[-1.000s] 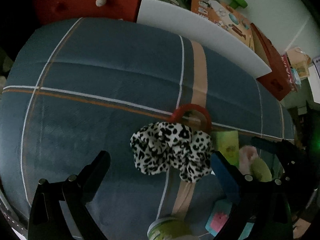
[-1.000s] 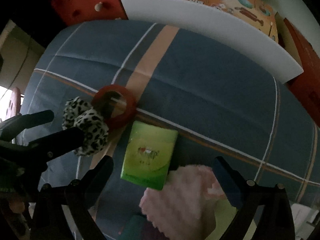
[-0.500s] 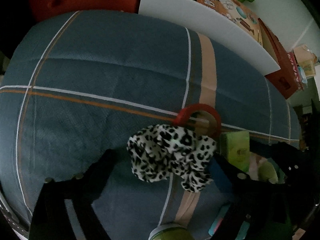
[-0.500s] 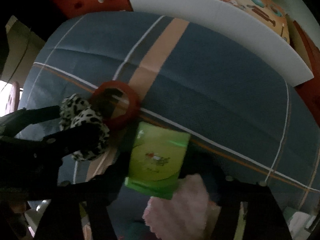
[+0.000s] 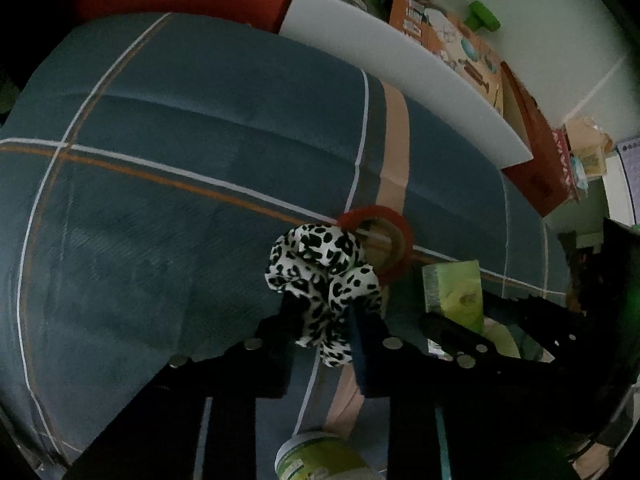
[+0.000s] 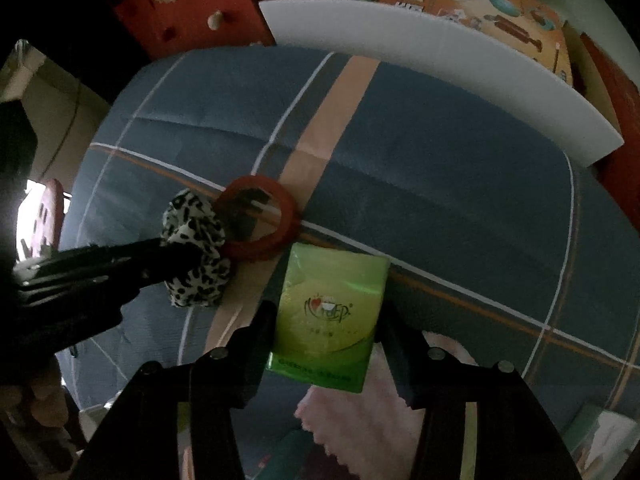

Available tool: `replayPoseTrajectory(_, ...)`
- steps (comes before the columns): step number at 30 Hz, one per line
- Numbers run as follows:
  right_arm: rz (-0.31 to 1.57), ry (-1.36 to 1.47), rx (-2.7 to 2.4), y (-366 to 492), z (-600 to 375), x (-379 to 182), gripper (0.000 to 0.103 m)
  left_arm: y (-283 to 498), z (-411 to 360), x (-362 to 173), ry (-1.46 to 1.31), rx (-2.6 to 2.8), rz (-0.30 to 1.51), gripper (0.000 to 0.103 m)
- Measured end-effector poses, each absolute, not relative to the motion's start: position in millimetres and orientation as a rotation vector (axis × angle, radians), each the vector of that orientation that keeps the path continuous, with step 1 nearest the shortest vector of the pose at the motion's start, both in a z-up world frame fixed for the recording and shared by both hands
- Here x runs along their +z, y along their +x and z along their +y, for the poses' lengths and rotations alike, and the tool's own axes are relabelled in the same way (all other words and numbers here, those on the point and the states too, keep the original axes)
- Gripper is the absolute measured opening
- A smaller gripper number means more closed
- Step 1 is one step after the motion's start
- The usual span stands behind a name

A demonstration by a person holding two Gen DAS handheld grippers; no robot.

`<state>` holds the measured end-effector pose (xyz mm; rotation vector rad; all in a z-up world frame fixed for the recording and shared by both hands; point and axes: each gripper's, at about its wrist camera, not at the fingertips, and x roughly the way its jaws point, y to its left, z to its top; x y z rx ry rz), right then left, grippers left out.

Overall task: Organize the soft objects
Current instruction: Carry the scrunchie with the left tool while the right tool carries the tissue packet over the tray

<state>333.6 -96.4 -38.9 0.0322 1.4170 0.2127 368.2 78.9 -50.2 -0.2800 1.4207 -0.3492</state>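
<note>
Down on the blue plaid cloth (image 5: 168, 216), the left gripper (image 5: 326, 316) is closing its jaws on a leopard-print scrunchie (image 5: 320, 268), and the fabric bunches between the two fingers and bulges out past their tips. From the right wrist view the same scrunchie (image 6: 196, 248) sits at the end of that dark tool, which reaches in from the left edge. It touches a red ring (image 6: 260, 220) that lies flat on the cloth across a pale peach stripe. Just beside the ring lies a green tissue pack (image 6: 332, 308), and the right gripper (image 6: 326, 320) is closing its jaws around it, one finger against each long side. The pack's near end overlaps a pink cloth (image 6: 360, 420) that lies partly under the right gripper. A white foam board (image 6: 440, 60) runs along the far edge of the plaid cloth, with an orange printed box (image 6: 500, 0) behind it. A green-lidded jar (image 5: 320, 460) shows at the bottom of the left wrist view.
</note>
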Motion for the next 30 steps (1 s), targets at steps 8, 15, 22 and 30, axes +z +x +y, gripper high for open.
replayPoseTrajectory(8,1.372,0.047,0.215,319.1,-105.4,-9.6,0.055,349.4,98.8,-26.6,-0.341,-0.325,1.359,0.019)
replayPoseTrajectory(15,1.289,0.112,0.212,294.6,-112.6,21.4,0.055,314.9,106.1,13.9,-0.397,-0.330,1.226,0.019)
replayPoseTrajectory(22,1.212,0.195,0.138,267.5,-129.1,33.6,0.055,273.8,89.1,46.8,-0.412,-0.340,1.138,0.020)
replayPoseTrajectory(30,1.063,0.217,-0.007,213.0,-158.8,55.5,0.055,237.1,43.0,47.2,-0.367,-0.329,1.073,0.020)
